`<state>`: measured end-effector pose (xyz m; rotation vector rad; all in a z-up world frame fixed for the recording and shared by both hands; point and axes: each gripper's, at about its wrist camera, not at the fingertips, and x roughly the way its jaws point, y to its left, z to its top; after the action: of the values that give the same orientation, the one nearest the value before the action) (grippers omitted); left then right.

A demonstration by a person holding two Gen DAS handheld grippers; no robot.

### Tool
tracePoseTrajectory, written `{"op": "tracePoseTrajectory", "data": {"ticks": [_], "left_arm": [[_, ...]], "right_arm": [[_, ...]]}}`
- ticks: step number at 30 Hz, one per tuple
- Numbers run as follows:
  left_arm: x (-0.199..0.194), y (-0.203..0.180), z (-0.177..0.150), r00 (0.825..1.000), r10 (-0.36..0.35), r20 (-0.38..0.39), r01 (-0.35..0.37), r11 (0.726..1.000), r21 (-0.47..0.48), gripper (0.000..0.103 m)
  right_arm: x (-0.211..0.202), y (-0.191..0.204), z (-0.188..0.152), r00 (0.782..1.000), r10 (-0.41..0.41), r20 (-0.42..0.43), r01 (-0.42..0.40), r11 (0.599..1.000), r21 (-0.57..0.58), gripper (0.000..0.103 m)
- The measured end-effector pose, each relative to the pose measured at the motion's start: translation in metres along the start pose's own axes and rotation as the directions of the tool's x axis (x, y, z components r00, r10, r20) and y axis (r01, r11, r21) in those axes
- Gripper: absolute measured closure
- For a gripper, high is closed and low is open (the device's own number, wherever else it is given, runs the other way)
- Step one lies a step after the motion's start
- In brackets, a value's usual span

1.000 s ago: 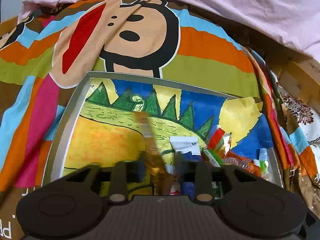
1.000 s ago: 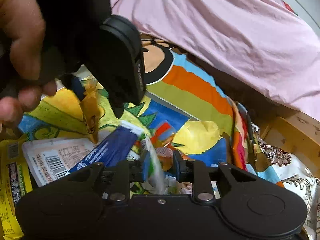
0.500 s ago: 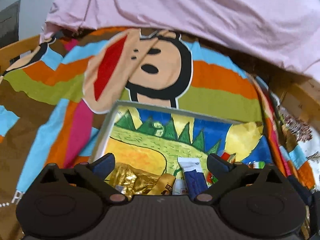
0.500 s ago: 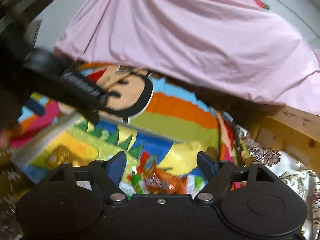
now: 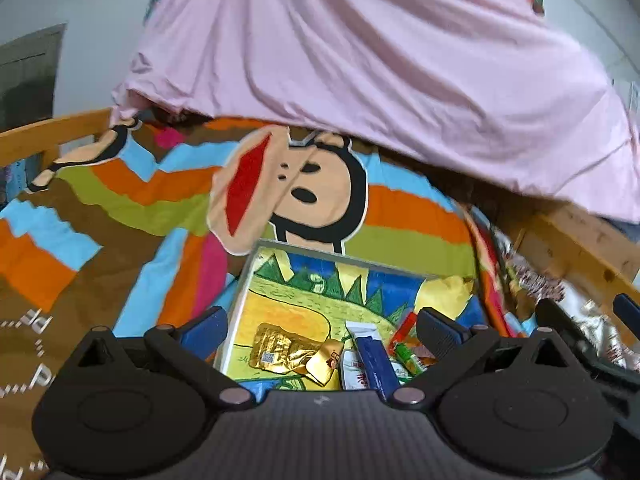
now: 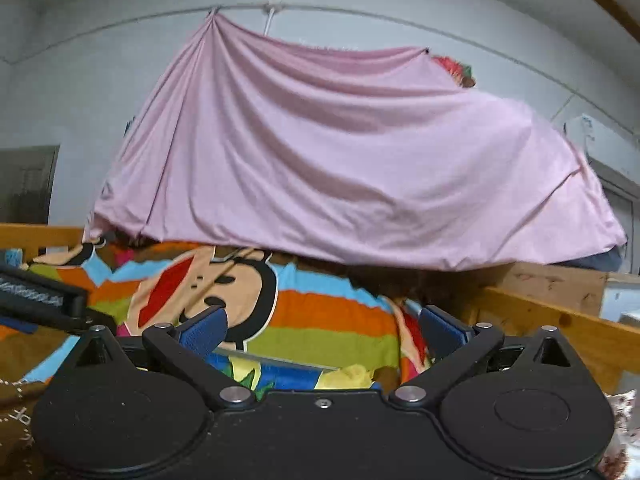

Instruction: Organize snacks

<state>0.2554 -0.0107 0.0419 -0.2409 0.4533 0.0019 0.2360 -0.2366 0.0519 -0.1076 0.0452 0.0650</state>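
Left gripper (image 5: pixel 320 330): jaws spread wide, nothing between them. Just beyond it, a shallow grey-rimmed tray (image 5: pixel 296 249) with a painted dinosaur scene lies on the bed. In the tray's near part: crumpled gold foil snack packet (image 5: pixel 286 351), touching a blue-and-white stick pack (image 5: pixel 370 354); red and green wrappers (image 5: pixel 404 344) at the right. Right gripper (image 6: pixel 322 330): jaws likewise wide apart and empty, raised over the tray's far edge. Beyond, striped cartoon-monkey blanket (image 5: pixel 304 196), then a hanging pink sheet (image 6: pixel 340 160).
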Motion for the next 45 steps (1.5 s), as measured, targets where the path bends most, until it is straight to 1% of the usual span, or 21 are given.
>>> {"op": "tracePoseTrajectory", "data": {"ticks": [2,7,13,17,19,26,31,35,38,41,43,45], "left_arm": [[-0.017,0.006,-0.005,1.0,0.0,0.029,0.0,1.0,-0.018,0.001],[-0.052,0.017,-0.014,0.997,0.01,0.078,-0.008,1.0,-0.021,0.001],[-0.086,0.027,-0.032,0.99,0.008,0.144,-0.009,1.0,0.011,0.001],[-0.108,0.031,-0.049,0.974,0.026,0.226,-0.037,0.998,0.047,0.0],[-0.115,0.034,-0.057,0.971,0.025,0.237,-0.04,0.998,0.055,0.0],[-0.125,0.048,-0.08,0.981,0.022,0.191,-0.031,0.999,0.044,0.0],[-0.125,0.055,-0.097,0.987,0.038,0.158,-0.046,0.998,0.052,0.0],[-0.124,0.054,-0.106,0.992,0.033,0.124,-0.041,0.997,0.063,0.0],[-0.121,0.05,-0.113,0.996,0.021,0.089,-0.029,0.996,0.085,0.0],[-0.118,0.046,-0.12,0.999,0.011,0.05,-0.016,0.994,0.111,0.0],[-0.114,0.043,-0.125,1.0,0.009,0.017,-0.011,0.992,0.126,0.0],[-0.111,0.042,-0.128,1.0,0.012,-0.016,-0.01,0.99,0.138,0.0]], "right_arm": [[-0.014,-0.001,0.002,1.0,-0.001,0.024,0.001,1.0,-0.01,0.001],[-0.051,0.002,0.002,0.997,-0.002,0.076,0.004,1.0,-0.029,0.001],[-0.095,0.003,-0.005,0.991,-0.005,0.133,0.007,1.0,-0.014,0.001],[-0.115,0.001,-0.012,0.992,-0.021,0.121,0.021,1.0,-0.001,0.001],[-0.123,0.001,-0.014,0.994,-0.028,0.103,0.027,1.0,0.011,0.001],[-0.149,0.004,-0.025,0.999,-0.047,0.017,0.047,0.998,0.029,0.001],[-0.155,0.005,-0.029,0.997,-0.066,-0.041,0.067,0.997,0.036,0.001],[-0.154,0.003,-0.035,0.991,-0.056,-0.119,0.063,0.996,0.058,0.001],[-0.146,0.005,-0.041,0.981,-0.038,-0.191,0.05,0.997,0.057,0.001],[-0.133,0.01,-0.05,0.958,-0.015,-0.287,0.026,0.999,0.033,0.001],[-0.126,0.014,-0.054,0.946,-0.01,-0.324,0.017,1.0,0.018,0.001],[-0.124,0.016,-0.056,0.94,-0.002,-0.341,0.008,1.0,0.017,0.001]]}}
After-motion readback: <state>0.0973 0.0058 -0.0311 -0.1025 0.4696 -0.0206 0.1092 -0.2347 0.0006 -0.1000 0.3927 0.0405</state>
